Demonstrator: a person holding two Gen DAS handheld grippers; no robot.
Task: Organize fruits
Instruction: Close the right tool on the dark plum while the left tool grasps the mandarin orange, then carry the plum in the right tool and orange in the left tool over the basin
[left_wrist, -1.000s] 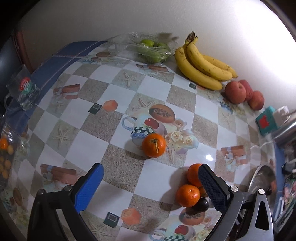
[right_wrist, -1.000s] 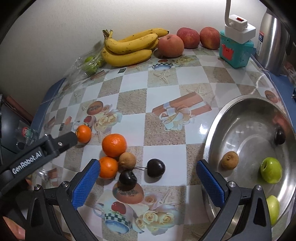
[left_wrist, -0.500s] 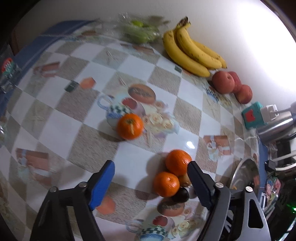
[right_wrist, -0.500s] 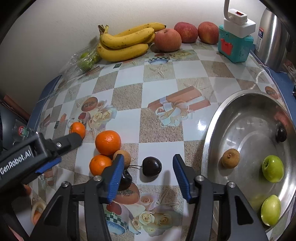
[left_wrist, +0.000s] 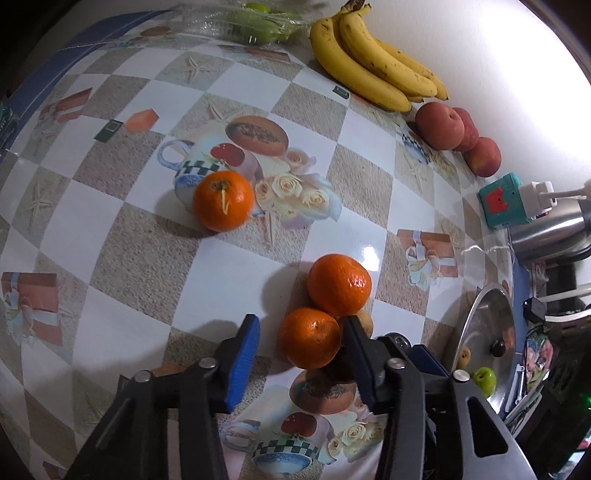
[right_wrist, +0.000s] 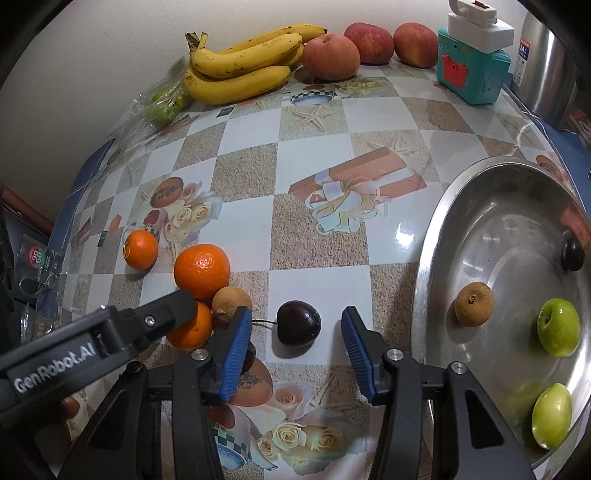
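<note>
My left gripper (left_wrist: 300, 325) points steeply down over a cluster of fruit, its jaws closing around the nearer orange (left_wrist: 310, 338). The right finger sits against the orange's side, while a gap remains at the left blue pad (left_wrist: 243, 362). A second orange (left_wrist: 338, 284) and a small brown fruit (left_wrist: 364, 321) touch it behind. A third orange (left_wrist: 224, 200) lies apart, farther left. My right gripper (right_wrist: 295, 314) is closing around a dark cherry (right_wrist: 298, 323) with gaps on both sides. The steel bowl (right_wrist: 424, 295) at right holds green, brown and dark fruits.
Bananas (right_wrist: 240, 70), red apples (right_wrist: 331, 57) and a bag of green fruit (right_wrist: 162, 107) line the back wall. A teal box with a plug (right_wrist: 472, 74) and a steel kettle (right_wrist: 546, 62) stand back right. The left gripper's arm (right_wrist: 147, 321) crosses the near left.
Both grippers' jaws have narrowed from wide apart. The left gripper sank and tipped toward the orange cluster and now straddles the near orange. The right gripper stayed over the cherry.
</note>
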